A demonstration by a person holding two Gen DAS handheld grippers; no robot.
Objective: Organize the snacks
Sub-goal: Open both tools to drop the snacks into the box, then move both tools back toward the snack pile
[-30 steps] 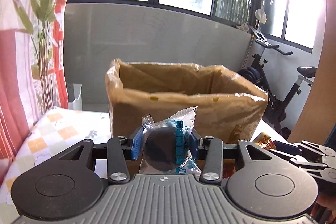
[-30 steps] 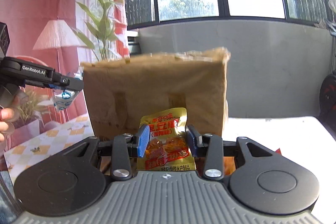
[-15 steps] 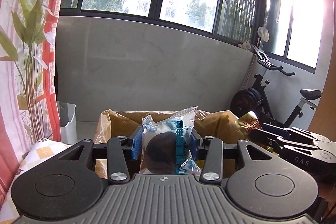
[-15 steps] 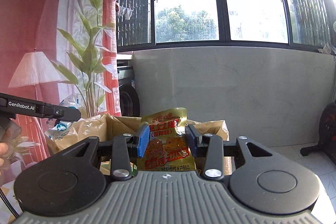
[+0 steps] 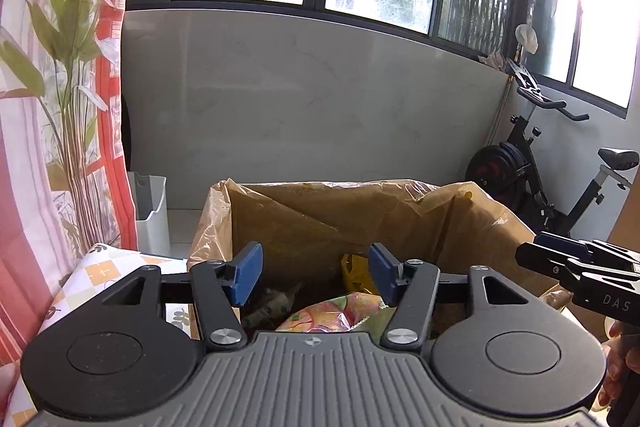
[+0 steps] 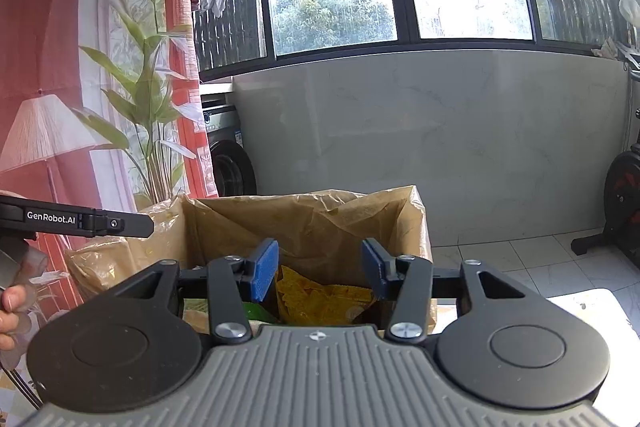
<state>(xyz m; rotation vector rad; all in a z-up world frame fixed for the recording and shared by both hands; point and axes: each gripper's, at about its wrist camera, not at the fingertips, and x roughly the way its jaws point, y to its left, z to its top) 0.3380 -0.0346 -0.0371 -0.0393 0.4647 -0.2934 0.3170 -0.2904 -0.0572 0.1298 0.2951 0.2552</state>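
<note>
Big picture first: a cardboard box (image 5: 472,227) lined with a crinkled brown plastic bag (image 6: 320,219) fills the middle of both wrist views, open at the top, standing on a table with a patterned cloth (image 5: 100,275). Behind it runs a pale marble wall under wide windows; an exercise bike (image 5: 532,163) stands to the right, a leafy plant (image 6: 148,95) to the left.

Now the tools. The left gripper (image 5: 314,273) hangs over the box's near edge, blue pads parted, jaws just opened, and nothing sits between them. The right gripper (image 6: 318,269) is poised over the same opening from the other side, its jaws likewise just spread and empty. Both are released. Each shows up in the other's view too: the right one pokes in at the right edge of the left camera, the left one with its white lettering reaches in from the left edge of the right camera, with a hand (image 6: 10,311) behind it.

And the snacks are down in the box. Below the left gripper lies a pink-and-green packet (image 5: 340,313), a yellow packet (image 5: 354,267) behind it, and something dark (image 5: 272,303) beside them, possibly a wrapped biscuit, hard to say in the shadow. Under the right gripper, a crumpled yellow snack bag (image 6: 324,299) rests on the pile, with a sliver of green wrapper (image 6: 256,311) just left of it.
</note>
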